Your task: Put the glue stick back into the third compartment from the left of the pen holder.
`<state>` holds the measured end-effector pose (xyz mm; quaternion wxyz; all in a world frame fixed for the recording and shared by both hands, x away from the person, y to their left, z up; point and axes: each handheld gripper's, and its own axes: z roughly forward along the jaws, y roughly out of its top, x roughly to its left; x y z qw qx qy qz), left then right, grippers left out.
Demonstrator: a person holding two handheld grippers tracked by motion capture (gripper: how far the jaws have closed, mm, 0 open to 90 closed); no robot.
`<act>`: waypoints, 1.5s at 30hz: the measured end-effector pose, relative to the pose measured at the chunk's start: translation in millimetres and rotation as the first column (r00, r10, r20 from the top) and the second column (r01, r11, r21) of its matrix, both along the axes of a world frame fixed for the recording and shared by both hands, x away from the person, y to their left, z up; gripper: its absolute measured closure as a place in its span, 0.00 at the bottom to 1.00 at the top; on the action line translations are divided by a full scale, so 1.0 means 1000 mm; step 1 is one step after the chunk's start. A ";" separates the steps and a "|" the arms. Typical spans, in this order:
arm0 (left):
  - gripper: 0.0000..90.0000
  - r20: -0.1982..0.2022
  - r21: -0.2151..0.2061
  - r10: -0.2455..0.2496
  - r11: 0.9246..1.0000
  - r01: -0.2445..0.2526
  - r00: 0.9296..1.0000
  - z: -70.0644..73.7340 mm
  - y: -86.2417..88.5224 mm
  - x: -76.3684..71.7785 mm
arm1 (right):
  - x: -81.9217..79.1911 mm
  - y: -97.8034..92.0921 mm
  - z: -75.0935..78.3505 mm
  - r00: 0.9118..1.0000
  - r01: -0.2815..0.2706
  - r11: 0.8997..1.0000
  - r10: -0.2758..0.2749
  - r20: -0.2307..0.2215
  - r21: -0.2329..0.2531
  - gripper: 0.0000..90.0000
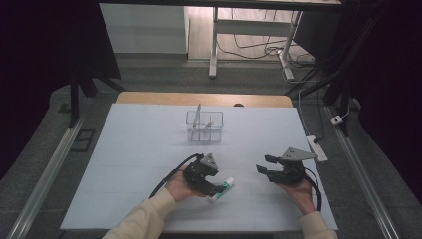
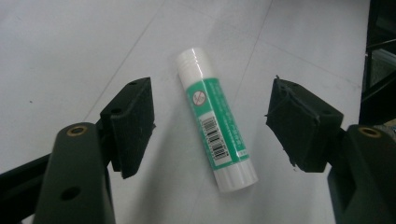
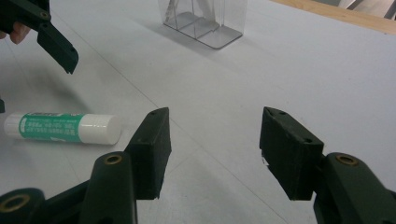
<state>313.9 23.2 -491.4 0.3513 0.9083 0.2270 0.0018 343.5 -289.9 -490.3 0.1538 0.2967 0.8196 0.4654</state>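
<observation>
A white glue stick with a green label (image 1: 224, 187) lies flat on the white table sheet near the front. In the left gripper view the glue stick (image 2: 217, 122) rests between my left gripper's two spread pads, touching neither. My left gripper (image 1: 218, 189) is open and hovers right over it. My right gripper (image 1: 263, 165) is open and holds nothing, to the right of the stick. The right gripper view has the glue stick (image 3: 63, 127) at its left, with my right gripper (image 3: 212, 147) aimed across the bare sheet.
A clear plastic organizer (image 1: 204, 125) with compartments and thin sticks in it stands at the middle back of the sheet; the organizer (image 3: 205, 21) also sits at the top of the right gripper view. A power strip (image 1: 317, 148) lies off the table's right edge.
</observation>
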 end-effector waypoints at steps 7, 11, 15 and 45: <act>0.36 -0.029 0.035 -0.002 0.999 0.003 1.000 -0.006 -0.001 -0.001 | 0.001 0.000 -0.001 1.000 0.002 1.000 -0.002 -0.004 -0.006 0.47; 0.36 -0.046 0.054 -0.005 0.998 0.007 0.999 -0.010 -0.004 -0.002 | 0.001 0.000 -0.002 1.000 0.003 1.000 -0.003 -0.003 -0.009 0.47; 0.36 -0.058 0.080 -0.010 0.997 0.015 0.998 -0.014 -0.007 -0.004 | 0.001 0.000 -0.002 1.000 0.005 1.000 -0.005 -0.005 -0.012 0.47; 0.73 -0.057 0.178 0.012 0.984 -0.002 0.998 -0.022 -0.017 -0.005 | 0.002 0.001 -0.004 1.000 0.016 0.999 -0.016 -0.003 -0.034 0.48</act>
